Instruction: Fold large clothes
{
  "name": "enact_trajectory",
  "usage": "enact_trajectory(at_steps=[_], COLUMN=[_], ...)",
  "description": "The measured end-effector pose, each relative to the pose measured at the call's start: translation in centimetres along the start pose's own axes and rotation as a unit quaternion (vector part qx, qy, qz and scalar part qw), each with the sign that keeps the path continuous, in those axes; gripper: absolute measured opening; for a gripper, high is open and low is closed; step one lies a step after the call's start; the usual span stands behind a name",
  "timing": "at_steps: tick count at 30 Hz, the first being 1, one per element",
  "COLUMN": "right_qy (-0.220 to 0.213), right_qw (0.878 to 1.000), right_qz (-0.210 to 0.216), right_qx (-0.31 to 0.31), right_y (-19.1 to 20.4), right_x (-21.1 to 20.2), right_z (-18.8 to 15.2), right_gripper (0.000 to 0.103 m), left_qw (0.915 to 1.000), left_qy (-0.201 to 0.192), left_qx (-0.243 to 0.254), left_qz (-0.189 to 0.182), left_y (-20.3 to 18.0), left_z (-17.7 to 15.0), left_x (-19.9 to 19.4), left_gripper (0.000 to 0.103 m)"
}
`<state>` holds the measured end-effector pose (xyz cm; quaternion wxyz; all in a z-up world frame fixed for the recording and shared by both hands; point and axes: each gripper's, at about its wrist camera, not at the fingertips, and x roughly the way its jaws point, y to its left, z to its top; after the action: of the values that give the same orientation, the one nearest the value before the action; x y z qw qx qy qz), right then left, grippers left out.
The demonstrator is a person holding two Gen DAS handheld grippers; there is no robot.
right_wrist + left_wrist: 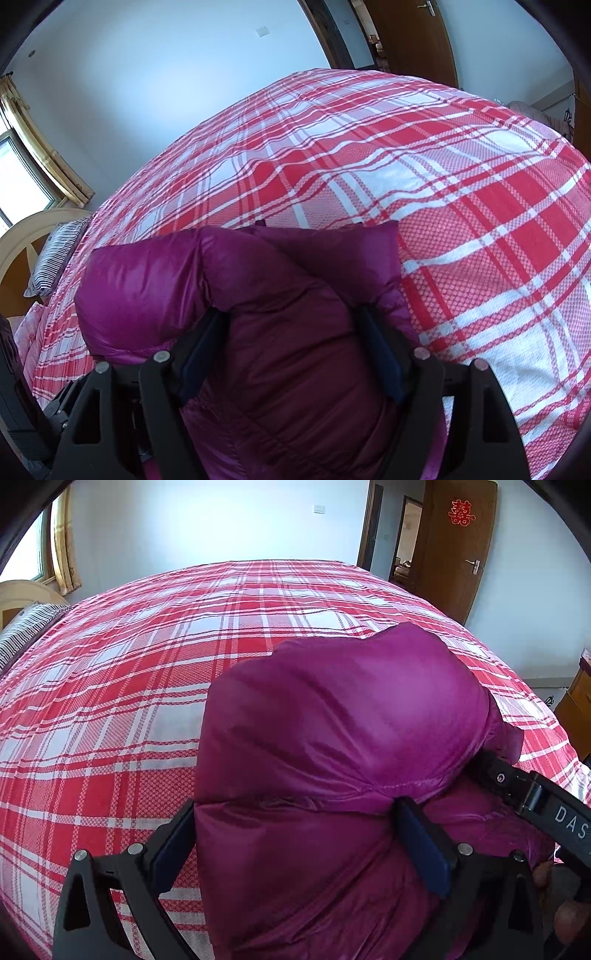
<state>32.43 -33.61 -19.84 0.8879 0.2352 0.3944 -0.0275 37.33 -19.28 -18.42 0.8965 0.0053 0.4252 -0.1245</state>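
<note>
A magenta puffy down jacket (pixel 340 716) is bunched into a thick bundle above the red and white plaid bed (pixel 129 672). My left gripper (pixel 295 823) is shut on a thick fold of the jacket, which fills the space between its fingers. The right gripper's black body (pixel 532 797) shows at the right, pressed into the same bundle. In the right wrist view my right gripper (pixel 291 332) is shut on another thick fold of the jacket (pixel 280 295), near the bed's front edge. The jacket's lower part is hidden behind both grippers.
The plaid bed (pixel 443 177) spreads wide beyond the jacket. A striped pillow (pixel 26 631) and a cream headboard (pixel 22 236) lie at the left. A brown door (pixel 458 550) stands at the back right, and a wooden cabinet (pixel 576 709) at the far right.
</note>
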Motion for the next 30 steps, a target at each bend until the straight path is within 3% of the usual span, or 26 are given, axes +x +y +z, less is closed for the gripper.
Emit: enact_trajectory(at_steps=[30], right_qy=[0.013], right_qw=[0.999], right_qz=[-0.017], right_qx=[-0.035], right_y=[1.5], right_x=[0.8], right_z=[-0.1], right_gripper=[0.095], left_qw=[0.9997], left_qy=[0.011], left_qx=[-0.014], left_qz=[-0.018], left_y=[0.8], left_z=[0.0], left_x=[0.7], left_gripper=[0.102])
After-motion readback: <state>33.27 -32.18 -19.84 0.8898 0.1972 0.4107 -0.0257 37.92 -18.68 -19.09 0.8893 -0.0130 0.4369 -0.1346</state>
